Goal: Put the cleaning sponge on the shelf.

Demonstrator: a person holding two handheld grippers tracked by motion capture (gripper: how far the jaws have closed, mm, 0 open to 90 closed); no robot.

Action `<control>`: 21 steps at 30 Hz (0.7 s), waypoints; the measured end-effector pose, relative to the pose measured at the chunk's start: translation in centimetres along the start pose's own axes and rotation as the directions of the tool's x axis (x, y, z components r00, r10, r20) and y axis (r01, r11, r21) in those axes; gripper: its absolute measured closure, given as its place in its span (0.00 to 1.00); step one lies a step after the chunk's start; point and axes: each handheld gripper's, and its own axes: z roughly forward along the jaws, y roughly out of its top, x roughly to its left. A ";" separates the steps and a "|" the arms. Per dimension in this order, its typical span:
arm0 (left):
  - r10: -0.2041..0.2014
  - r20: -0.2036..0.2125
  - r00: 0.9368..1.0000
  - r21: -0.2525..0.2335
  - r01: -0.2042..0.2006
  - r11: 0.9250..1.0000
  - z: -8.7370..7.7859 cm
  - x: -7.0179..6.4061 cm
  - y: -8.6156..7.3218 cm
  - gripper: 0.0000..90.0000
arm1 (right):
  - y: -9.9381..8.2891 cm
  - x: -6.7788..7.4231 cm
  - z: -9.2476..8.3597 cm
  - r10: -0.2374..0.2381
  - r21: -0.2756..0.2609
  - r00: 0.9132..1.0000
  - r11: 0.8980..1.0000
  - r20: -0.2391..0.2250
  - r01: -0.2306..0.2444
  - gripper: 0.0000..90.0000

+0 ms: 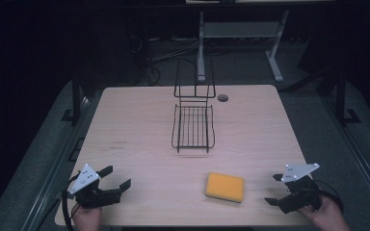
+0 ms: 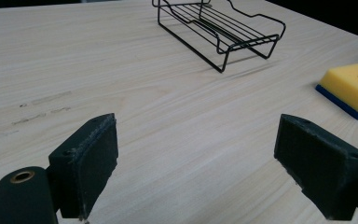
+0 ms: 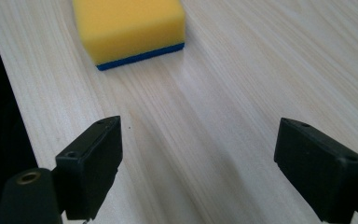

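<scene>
- Nearest the high view's camera, at 7 o'clock on the surface (image 1: 139,144): left hand-held gripper (image 1: 117,181), jaws wide apart, nothing between them, pointing toward 3 o'clock.
- At 5 o'clock near the front edge: right hand-held gripper (image 1: 274,189), jaws likewise spread and empty, aimed toward 9 o'clock.
- Between the two, a little right of centre along the front: yellow sponge (image 1: 225,186) with a blue underside, lying flat, clear of both grippers.
- From the right gripper view: sponge (image 3: 128,29) ahead at about 11 o'clock, near but not touching the black jaws.
- From the left gripper view: sponge (image 2: 352,87) off at 2 o'clock, well apart.
- At 12 o'clock, around mid-surface: black wire rack (image 1: 193,126), empty, with a tall looped back rising at its far end.
- Also in the left gripper view: wire rack (image 2: 220,29) at 12 o'clock.
</scene>
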 end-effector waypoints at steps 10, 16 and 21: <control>0.005 -0.003 1.000 0.002 -0.005 1.000 0.0 0.0 0.0 0.14 | 0.6 0.2 0.2 -0.009 0.016 1.000 1.000 -0.015 0.009 0.17; 0.006 -0.007 1.000 0.003 -0.006 1.000 -0.2 0.0 -0.1 0.14 | 1.2 0.3 0.4 -0.030 0.015 0.999 0.999 -0.022 0.030 0.17; 0.005 -0.015 1.000 -0.004 -0.005 1.000 -0.6 -0.1 -0.2 0.14 | 2.0 0.6 0.8 -0.046 0.019 0.998 0.999 -0.034 0.047 0.17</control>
